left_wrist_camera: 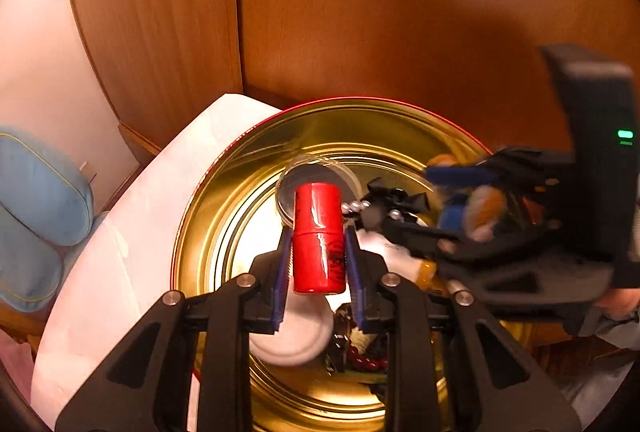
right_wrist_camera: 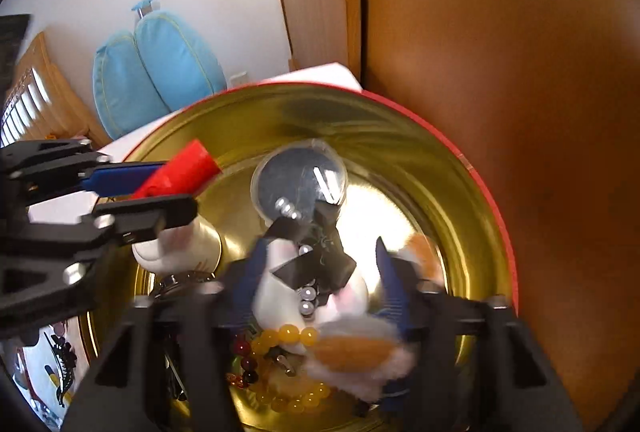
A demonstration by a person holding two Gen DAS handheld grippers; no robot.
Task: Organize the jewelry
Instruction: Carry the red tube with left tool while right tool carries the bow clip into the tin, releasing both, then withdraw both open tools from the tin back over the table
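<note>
between the left tongs [left_wrist_camera: 319, 252], red tube [left_wrist_camera: 319, 238]

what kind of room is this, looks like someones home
Most likely a home room, perhaps a bedroom. Blue cushions lean against a white wall, wooden cabinet doors stand close behind, and a gold tin of beads and trinkets sits on a white surface.

Light: warm, bright indoors
Glare: blown-out patch on the gold tin [left_wrist_camera: 208, 216] floor, centre frame
Blur: right gripper [right_wrist_camera: 320, 272] smeared
Edges: fisheye bending, dark corners
</note>
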